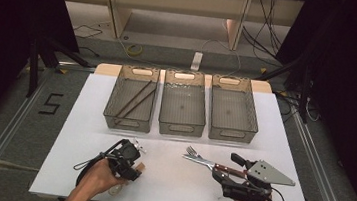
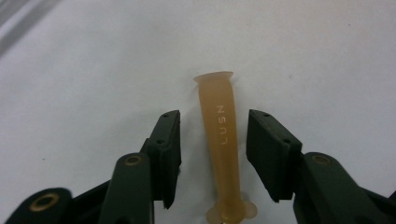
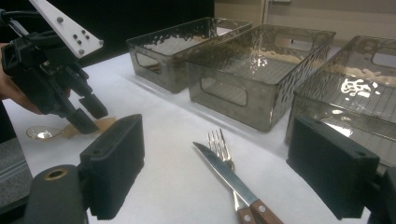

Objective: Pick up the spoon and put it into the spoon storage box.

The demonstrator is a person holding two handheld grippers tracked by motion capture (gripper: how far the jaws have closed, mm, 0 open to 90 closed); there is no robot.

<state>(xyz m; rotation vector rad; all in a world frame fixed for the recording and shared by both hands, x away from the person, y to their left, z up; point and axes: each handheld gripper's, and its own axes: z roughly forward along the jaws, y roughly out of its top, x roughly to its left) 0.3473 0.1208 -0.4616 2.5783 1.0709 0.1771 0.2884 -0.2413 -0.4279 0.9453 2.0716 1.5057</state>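
Directly ahead of the left hand-held gripper (image 2: 214,140), the tan spoon handle (image 2: 222,140) is lying flat on the white bench (image 2: 93,70), its long axis running straight away along the gripper's own line, flared end farthest out. Both pads are standing just beside it, one on each flank, with a slim gap showing either side; the jaws are part-closed and not yet pressing. In the high view the left hand-held gripper (image 1: 132,163) is sitting over this piece at the near left. Farther right, a knife (image 3: 229,175) and fork (image 3: 219,144) are lying before the right hand-held gripper (image 3: 233,168), jaws spread wide, empty. Three baskets (image 1: 183,106) are waiting beyond.
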